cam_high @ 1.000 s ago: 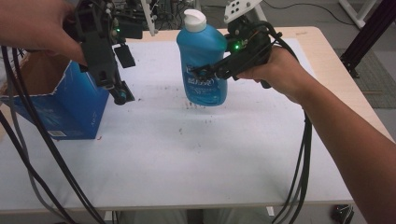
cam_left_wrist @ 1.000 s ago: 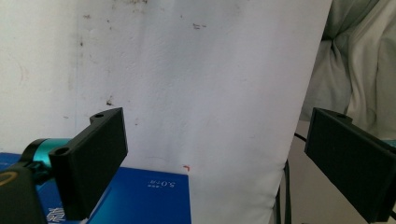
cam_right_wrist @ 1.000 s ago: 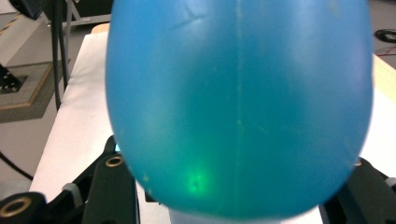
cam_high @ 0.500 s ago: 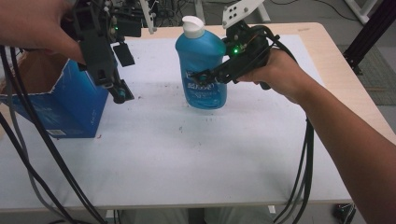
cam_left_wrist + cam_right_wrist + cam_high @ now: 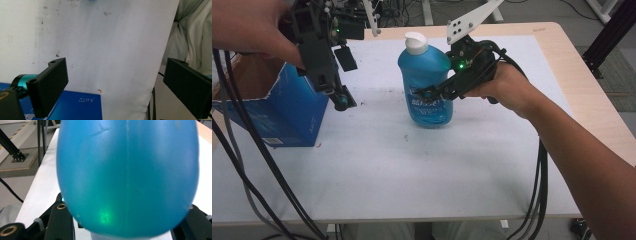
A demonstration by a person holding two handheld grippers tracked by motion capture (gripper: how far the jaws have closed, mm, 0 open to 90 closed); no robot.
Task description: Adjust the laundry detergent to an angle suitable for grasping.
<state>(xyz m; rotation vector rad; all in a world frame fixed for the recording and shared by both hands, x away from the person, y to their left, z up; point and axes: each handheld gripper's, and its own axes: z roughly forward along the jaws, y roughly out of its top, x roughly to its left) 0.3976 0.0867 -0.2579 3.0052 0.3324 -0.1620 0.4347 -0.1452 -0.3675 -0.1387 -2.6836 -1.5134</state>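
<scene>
While right claw (image 5: 424,93) clamps bottle (image 5: 426,82) at mid-body, bottle stands upright on table (image 5: 412,165), base on surface, white cap up. Side grip judged to keep it upright and steady. Left claw (image 5: 339,102) hangs wide, empty, beside open blue box (image 5: 287,112) at table's left edge. Wide jaws judged ready to steady box or take bottle.

High view overhead, facing forward-down on white worktop (image 5: 422,170). Left gripper view looks down on same worktop; right gripper view pressed against translucent blue plastic bottle (image 5: 127,177).
</scene>
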